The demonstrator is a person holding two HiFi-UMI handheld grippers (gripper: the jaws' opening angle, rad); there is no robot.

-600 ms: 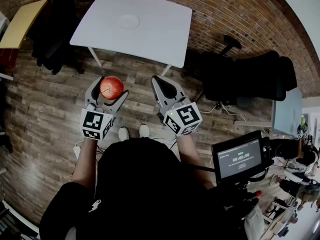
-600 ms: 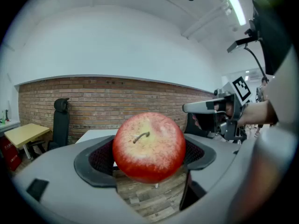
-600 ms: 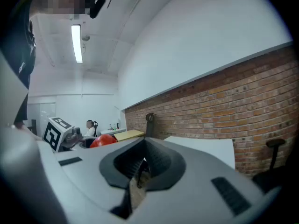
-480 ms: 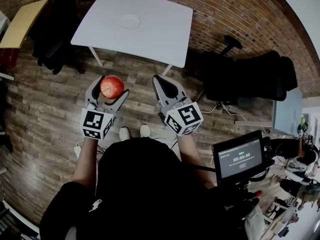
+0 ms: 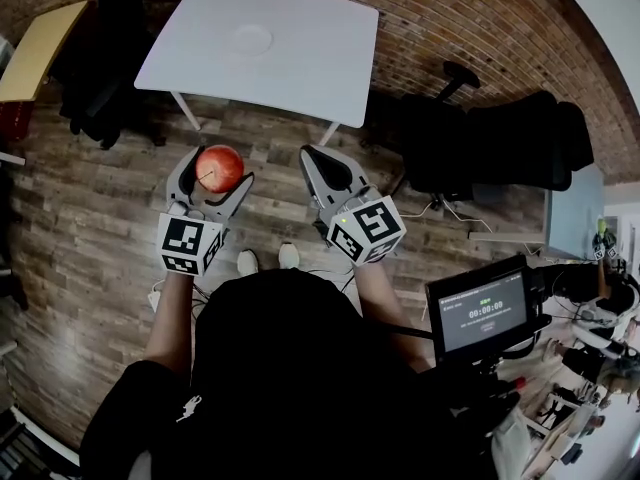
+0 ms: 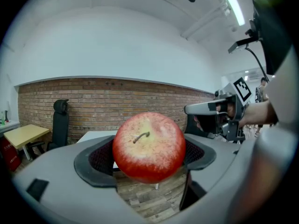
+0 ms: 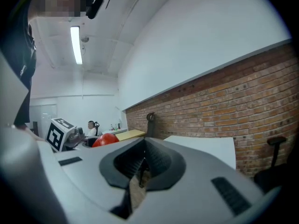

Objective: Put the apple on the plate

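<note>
A red apple (image 5: 219,167) with a short stem sits between the dark pads of my left gripper (image 5: 213,175), which is shut on it and held over the wooden floor, short of the white table (image 5: 310,58). In the left gripper view the apple (image 6: 149,146) fills the middle between the jaws. A white plate (image 5: 250,39) lies on the table's far middle. My right gripper (image 5: 322,173) hovers beside the left one, jaws shut with nothing between them. From the right gripper view the apple (image 7: 105,139) shows small at the left.
A black office chair (image 5: 480,158) stands right of the table, another dark chair (image 5: 100,78) at its left. A yellow table (image 5: 40,48) is at far left. A brick wall (image 5: 450,18) runs behind. A monitor (image 5: 485,313) sits at lower right.
Both grippers and the apple have shifted slightly toward the table; the grip on the apple is the same.
</note>
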